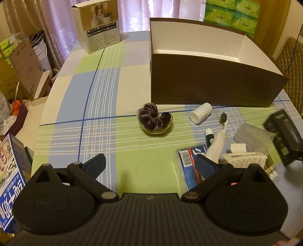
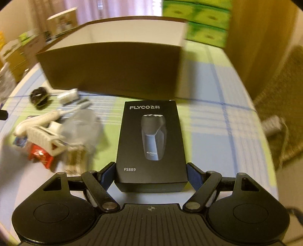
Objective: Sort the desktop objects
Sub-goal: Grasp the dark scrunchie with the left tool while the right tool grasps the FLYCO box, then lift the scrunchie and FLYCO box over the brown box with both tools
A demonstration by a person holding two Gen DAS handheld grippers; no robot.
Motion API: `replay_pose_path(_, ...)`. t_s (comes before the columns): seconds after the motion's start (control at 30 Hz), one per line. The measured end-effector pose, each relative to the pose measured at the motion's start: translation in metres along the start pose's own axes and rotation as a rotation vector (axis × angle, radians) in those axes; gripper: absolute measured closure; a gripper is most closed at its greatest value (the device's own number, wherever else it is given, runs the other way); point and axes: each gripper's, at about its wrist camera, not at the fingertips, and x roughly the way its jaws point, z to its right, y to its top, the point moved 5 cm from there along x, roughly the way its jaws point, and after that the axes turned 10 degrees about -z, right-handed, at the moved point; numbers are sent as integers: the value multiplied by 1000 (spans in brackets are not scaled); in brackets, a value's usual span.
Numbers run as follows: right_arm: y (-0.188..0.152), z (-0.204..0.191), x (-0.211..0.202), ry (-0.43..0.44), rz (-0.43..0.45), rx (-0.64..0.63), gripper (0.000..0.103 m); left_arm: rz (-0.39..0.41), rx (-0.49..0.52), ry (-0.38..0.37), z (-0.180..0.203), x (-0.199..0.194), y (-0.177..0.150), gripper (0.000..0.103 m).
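My right gripper (image 2: 151, 173) is shut on a black shaver box (image 2: 150, 140) marked FLYCO FS889, held above the table in front of the big brown box (image 2: 113, 70), whose inside is white. That shaver box (image 1: 284, 136) shows blurred at the right edge of the left wrist view. My left gripper (image 1: 151, 164) hangs open over the checked tablecloth, nothing between its fingers. Ahead of it lie a dark scrunchie (image 1: 154, 121), a white bottle (image 1: 201, 113), a toothbrush (image 1: 217, 140) and a blue blister pack (image 1: 189, 166).
The brown box (image 1: 212, 85) stands open at the back right of the table. A white product carton (image 1: 96, 24) stands at the far left. Green tissue packs (image 1: 231, 15) are stacked behind. A white holder (image 2: 45, 140) and a red packet (image 2: 40, 156) lie in the clutter at left.
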Motion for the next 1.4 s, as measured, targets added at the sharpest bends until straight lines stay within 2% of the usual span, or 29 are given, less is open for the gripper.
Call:
replay_pose_path(0.13, -1, 21, -3, -61, -11, 115, 27, 8, 31, -5, 1, 12, 14, 8)
replay_pose_path(0.27, 8, 35, -2, -96, -13, 191, 27, 22, 90, -11, 2, 28, 29, 16)
replay_pose_path(0.37, 15, 40, -1, -105, -18, 216, 27, 27, 134, -26, 2, 42, 40, 23)
replay_pose_path(0.53, 21, 44, 0, -96, -19, 247, 26, 39, 213, -47, 4, 61, 55, 23)
replay_pose_path(0.67, 26, 46, 0, -83, -14, 282, 23, 31, 285, -28, 8, 79, 61, 25)
replay_pose_path(0.73, 30, 50, 0, -81, -7, 298, 21, 27, 306, -25, 8, 86, 63, 31)
replay_pose_path(0.77, 31, 51, 0, -80, -5, 304, 20, 23, 313, -29, 8, 89, 64, 36)
replay_pose_path(0.8, 32, 52, 0, -80, -3, 309, 20, 17, 317, -33, 7, 92, 65, 47)
replay_pose_path(0.9, 34, 53, 1, -80, -6, 314, 18, 11, 313, -56, 6, 95, 66, 66)
replay_pose_path(1.0, 36, 53, 2, -84, -6, 310, 18, 19, 294, -71, 3, 92, 65, 79)
replay_pose_path(1.17, 40, 53, 7, -85, -12, 296, 17, 21, 239, -77, -7, 80, 61, 84)
replay_pose_path(1.4, 51, 56, 20, -87, -28, 266, 17, 52, 177, -76, -19, 45, 58, 84)
